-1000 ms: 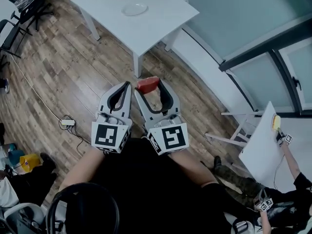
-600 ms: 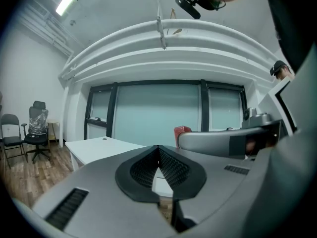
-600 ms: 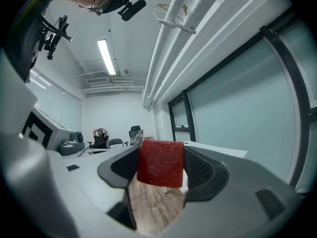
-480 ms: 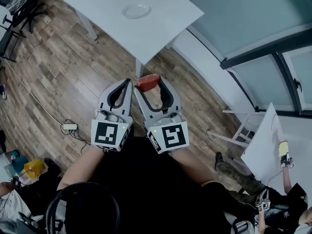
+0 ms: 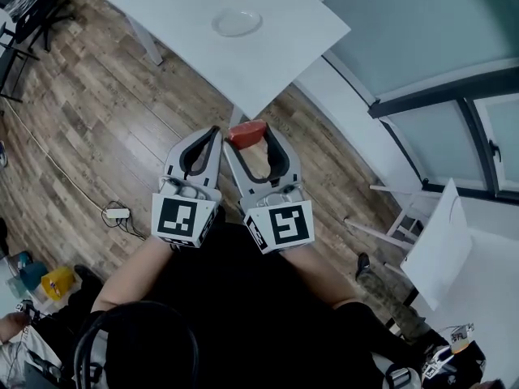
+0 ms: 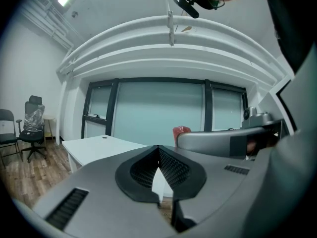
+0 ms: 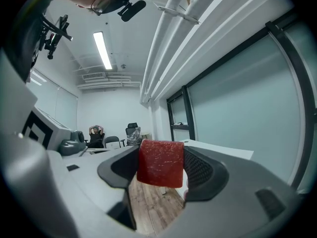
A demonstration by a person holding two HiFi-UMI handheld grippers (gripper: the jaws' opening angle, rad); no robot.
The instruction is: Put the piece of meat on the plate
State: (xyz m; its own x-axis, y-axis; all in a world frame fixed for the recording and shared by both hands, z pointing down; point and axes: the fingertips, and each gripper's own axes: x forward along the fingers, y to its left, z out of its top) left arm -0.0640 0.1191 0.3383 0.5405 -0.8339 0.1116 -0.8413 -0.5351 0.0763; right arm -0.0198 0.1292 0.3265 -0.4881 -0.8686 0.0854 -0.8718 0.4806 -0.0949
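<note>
My right gripper [image 5: 247,134] is shut on a red piece of meat [image 5: 246,133], held over the wooden floor just short of the white table [image 5: 195,31]. In the right gripper view the meat [image 7: 160,163] fills the gap between the jaws. A clear plate [image 5: 236,22] lies on the table, well ahead of both grippers. My left gripper [image 5: 212,134] is beside the right one, shut and holding nothing; its tips [image 6: 158,160] meet in the left gripper view, where the meat [image 6: 181,130] peeks over the right gripper.
A white power strip with cable [image 5: 116,213] lies on the floor at left. Office chairs [image 5: 28,6] stand at the far left. A glass wall with dark frames [image 5: 438,87] runs along the right. A tilted white table [image 5: 439,245] is at the lower right.
Both grippers, with the meat, have drawn nearer to the white table; the table and plate sit closer in view. The person at the lower right has moved mostly out of sight.
</note>
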